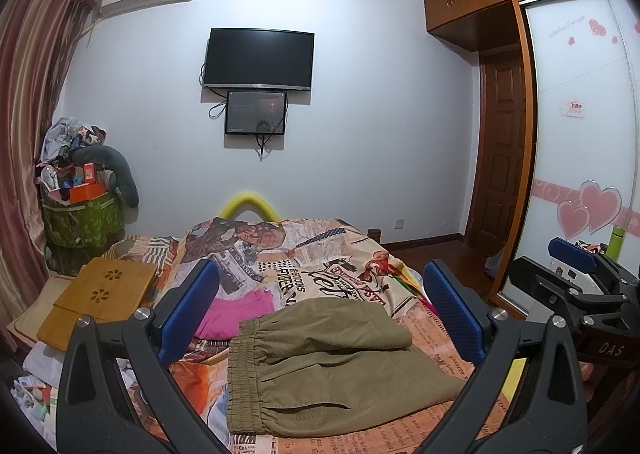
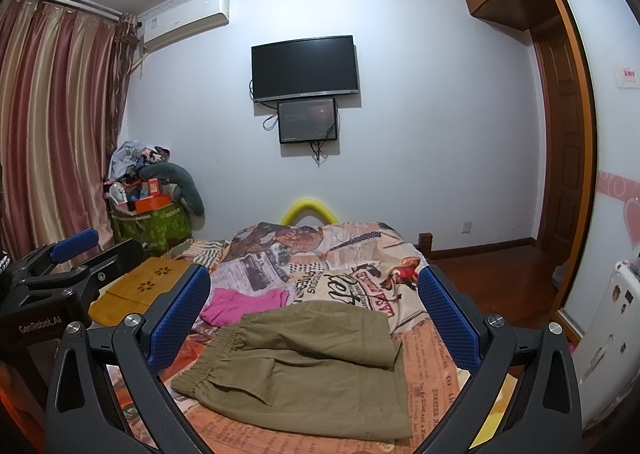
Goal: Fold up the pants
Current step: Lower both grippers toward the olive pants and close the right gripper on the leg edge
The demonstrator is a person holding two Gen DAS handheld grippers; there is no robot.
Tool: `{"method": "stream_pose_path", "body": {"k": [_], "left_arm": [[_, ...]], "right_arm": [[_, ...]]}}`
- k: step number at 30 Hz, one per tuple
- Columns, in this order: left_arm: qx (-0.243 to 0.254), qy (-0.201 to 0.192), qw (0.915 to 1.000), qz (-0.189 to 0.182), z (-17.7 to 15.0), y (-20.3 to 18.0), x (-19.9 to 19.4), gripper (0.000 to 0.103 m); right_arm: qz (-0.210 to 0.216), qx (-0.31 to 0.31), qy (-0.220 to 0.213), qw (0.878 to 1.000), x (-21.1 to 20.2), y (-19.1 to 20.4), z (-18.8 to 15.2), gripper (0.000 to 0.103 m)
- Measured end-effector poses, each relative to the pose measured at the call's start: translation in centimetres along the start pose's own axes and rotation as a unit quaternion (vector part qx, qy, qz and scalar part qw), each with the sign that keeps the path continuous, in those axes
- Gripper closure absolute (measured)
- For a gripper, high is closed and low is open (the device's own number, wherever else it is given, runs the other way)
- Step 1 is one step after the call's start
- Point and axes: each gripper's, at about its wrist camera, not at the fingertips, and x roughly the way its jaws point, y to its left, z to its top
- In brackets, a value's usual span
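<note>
Both tools hover level above the near end of the bed [image 1: 432,334], aimed at the far wall. The left tool [image 1: 320,310] has its blue fingers [image 1: 188,306] spread wide with nothing between them; the right tool [image 2: 316,318] is likewise spread and bare. The khaki pants [image 1: 332,370] lie folded on the patterned bedspread, waistband leftward, just in front of a pink garment [image 1: 236,314]
</note>
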Motion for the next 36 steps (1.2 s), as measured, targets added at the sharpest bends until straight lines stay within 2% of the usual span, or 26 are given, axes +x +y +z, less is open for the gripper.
{"method": "stream_pose_path", "body": {"k": [5,10,17,23,28,36], "left_arm": [[0.001,0.019,0.9998,0.010,-0.2,0.3,2.3,0.000],[0.005,0.053,0.9981,0.031,-1.0,1.3,5.9,0.000],[0.017,0.134,0.9885,0.067,-3.7,3.3,12.7,0.000],[0.021,0.210,0.9740,0.083,-7.0,5.2,18.8,0.000],[0.015,0.264,0.9607,0.083,-9.6,7.0,23.0,0.000],[0.037,0.349,0.9309,0.100,-14.3,9.6,28.7,0.000]], "right_arm": [[-0.012,0.007,0.015,1.000,1.2,-0.9,-0.4,0.000],[-0.045,0.011,0.051,0.998,3.9,-2.9,-1.8,0.000],[-0.086,0.014,0.127,0.988,7.9,-6.9,-4.9,0.000],[-0.096,0.004,0.198,0.975,11.9,-9.4,-7.8,0.000],[-0.071,0.008,0.252,0.965,15.4,-11.0,-10.1,0.000],[-0.025,0.010,0.334,0.942,20.9,-12.2,-13.8,0.002]]}}
